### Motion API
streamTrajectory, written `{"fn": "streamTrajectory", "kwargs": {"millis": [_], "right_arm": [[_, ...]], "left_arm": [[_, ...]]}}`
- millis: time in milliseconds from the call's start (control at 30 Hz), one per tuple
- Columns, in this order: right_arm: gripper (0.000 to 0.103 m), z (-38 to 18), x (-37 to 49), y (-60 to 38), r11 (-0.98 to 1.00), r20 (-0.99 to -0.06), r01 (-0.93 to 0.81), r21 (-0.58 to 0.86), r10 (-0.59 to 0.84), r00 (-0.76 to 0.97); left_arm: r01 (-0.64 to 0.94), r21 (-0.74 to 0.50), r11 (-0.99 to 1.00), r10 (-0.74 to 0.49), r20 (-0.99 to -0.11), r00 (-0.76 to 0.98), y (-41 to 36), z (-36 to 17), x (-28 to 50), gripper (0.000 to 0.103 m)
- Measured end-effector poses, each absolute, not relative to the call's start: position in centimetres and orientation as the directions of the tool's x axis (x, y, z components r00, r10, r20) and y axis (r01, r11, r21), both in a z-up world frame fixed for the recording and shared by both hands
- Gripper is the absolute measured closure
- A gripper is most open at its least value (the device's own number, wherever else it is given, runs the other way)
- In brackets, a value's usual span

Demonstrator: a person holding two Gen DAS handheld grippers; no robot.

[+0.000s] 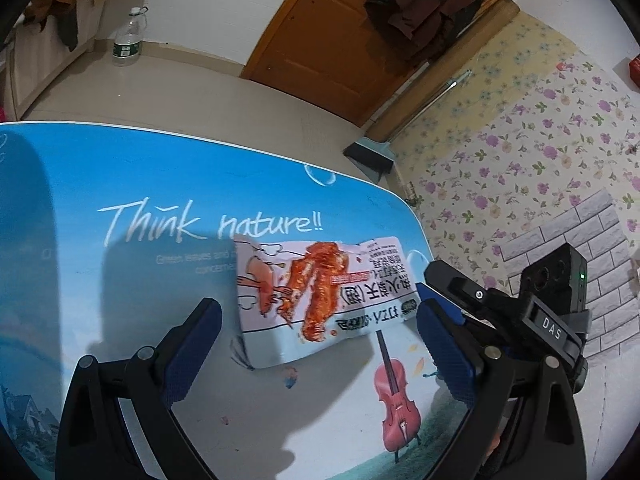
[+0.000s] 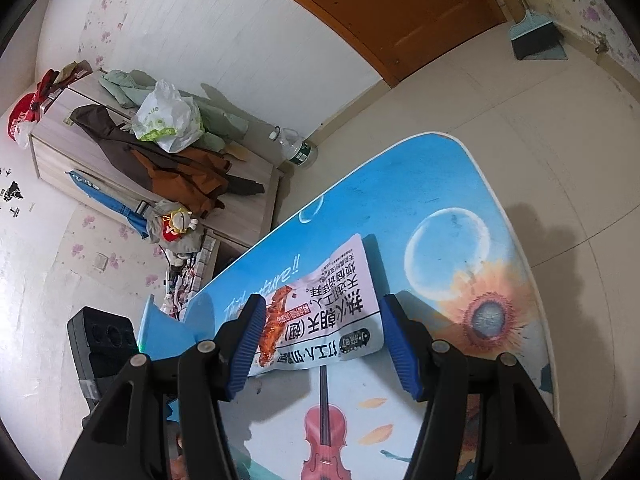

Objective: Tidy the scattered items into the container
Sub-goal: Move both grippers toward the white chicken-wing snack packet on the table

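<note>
Currently a flat white plastic snack packet (image 1: pixel 316 292) printed with red-orange spiced strips and black Chinese lettering lies on the blue printed surface (image 1: pixel 120 184), just below the white words "Think nature!!" and above a painted red violin (image 1: pixel 398 396). The left gripper (image 1: pixel 320 344) hangs over the packet's near edge with its blue-padded fingers (image 1: pixel 192 344) spread wide, nothing between them pressed. In the right wrist view the right gripper (image 2: pixel 324 344) straddles the same packet (image 2: pixel 332 320): its left pad (image 2: pixel 248 344) overlaps the packet's edge, its right pad stands just beside the other edge, and the jaws are apart, not clamped. A pale blue plastic container (image 2: pixel 168 332) shows partly at the surface's left side, beside the other gripper's black camera block (image 2: pixel 100 344). A clear water bottle (image 1: pixel 128 40) stands on the floor by the wall.
</note>
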State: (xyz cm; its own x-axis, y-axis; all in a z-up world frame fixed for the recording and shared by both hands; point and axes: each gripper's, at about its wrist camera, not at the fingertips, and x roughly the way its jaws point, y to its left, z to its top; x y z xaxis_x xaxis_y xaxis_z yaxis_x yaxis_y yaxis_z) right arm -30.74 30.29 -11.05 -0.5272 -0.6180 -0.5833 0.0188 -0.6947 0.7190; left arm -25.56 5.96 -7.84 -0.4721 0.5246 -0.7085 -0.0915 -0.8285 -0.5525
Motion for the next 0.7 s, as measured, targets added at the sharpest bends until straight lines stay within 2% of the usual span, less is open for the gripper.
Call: {"fn": "streamTrajectory", "kwargs": {"millis": [267, 567, 700], "right_arm": [[0.042, -11.0, -30.7, 30.2, -0.669, -0.56, 0.022, 0.743, -0.641, -0.525], [0.042, -11.1, -30.8, 30.7, -0.629, -0.525, 0.017, 0.777, -0.664, -0.532], [0.042, -11.3, -30.7, 31.2, -0.591, -0.496, 0.003, 0.807, -0.681, -0.538]], "left_arm": [[-0.1, -0.564, -0.82, 0.539, -0.702, -0.465, 6.5, -7.9, -26.0, 0.005], [-0.077, -0.636, -0.768, 0.592, -0.659, -0.464, 5.4, -8.3, -26.3, 0.006], [-0.092, -0.611, -0.786, 0.577, -0.673, -0.462, 5.8, -8.2, -26.2, 0.006]]}}
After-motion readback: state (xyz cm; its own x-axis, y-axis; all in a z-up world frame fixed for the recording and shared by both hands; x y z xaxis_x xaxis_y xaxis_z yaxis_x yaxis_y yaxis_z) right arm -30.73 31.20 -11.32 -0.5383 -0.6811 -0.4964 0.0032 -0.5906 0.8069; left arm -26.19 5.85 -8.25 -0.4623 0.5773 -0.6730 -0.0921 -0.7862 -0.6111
